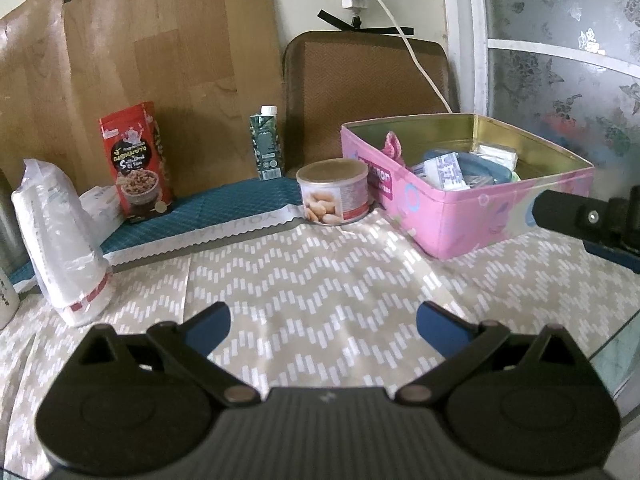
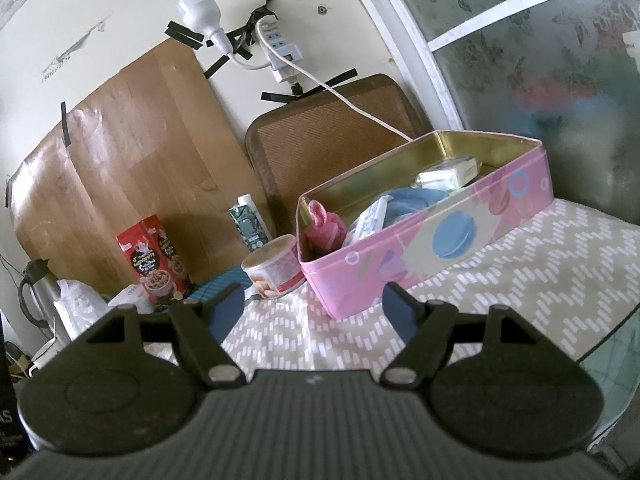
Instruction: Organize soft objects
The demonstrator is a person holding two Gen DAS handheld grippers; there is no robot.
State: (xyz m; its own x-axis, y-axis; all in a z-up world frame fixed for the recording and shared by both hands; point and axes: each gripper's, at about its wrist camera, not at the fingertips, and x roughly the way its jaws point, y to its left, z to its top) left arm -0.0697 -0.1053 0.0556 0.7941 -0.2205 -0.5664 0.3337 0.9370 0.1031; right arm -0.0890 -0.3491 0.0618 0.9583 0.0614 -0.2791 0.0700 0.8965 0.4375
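In the left wrist view, the left gripper point(image 1: 323, 326) is hovering above the zigzag cloth point(image 1: 320, 280) with its blue fingers spread wide and nothing between them. Ahead and to the right, a pink tin point(image 1: 460, 208) is sitting open on the cloth, holding a pink soft item point(image 1: 394, 147) at its near-left end, a white and blue pack point(image 1: 442, 172), a blue piece point(image 1: 484, 162) and a pale pack point(image 1: 496, 154) further along. A nut can point(image 1: 334, 191) is standing just beside the tin's left corner. A carton point(image 1: 266, 144) and a red pouch point(image 1: 136, 162) are standing on the teal mat point(image 1: 224, 204) at the back, and a stack of cups point(image 1: 60, 240) in plastic is leaning at the left. Part of the right gripper point(image 1: 592, 220) is showing at the right edge, in front of the tin.

In the right wrist view, the right gripper point(image 2: 314, 308) is hanging wide open and empty, near the tin point(image 2: 440, 248). The pink item point(image 2: 324, 228) is lying in the tin's near corner, beside the white pack point(image 2: 370, 218), blue piece point(image 2: 416, 198) and pale pack point(image 2: 448, 172). The can point(image 2: 276, 266) is sitting just left of the tin, apparently touching it.
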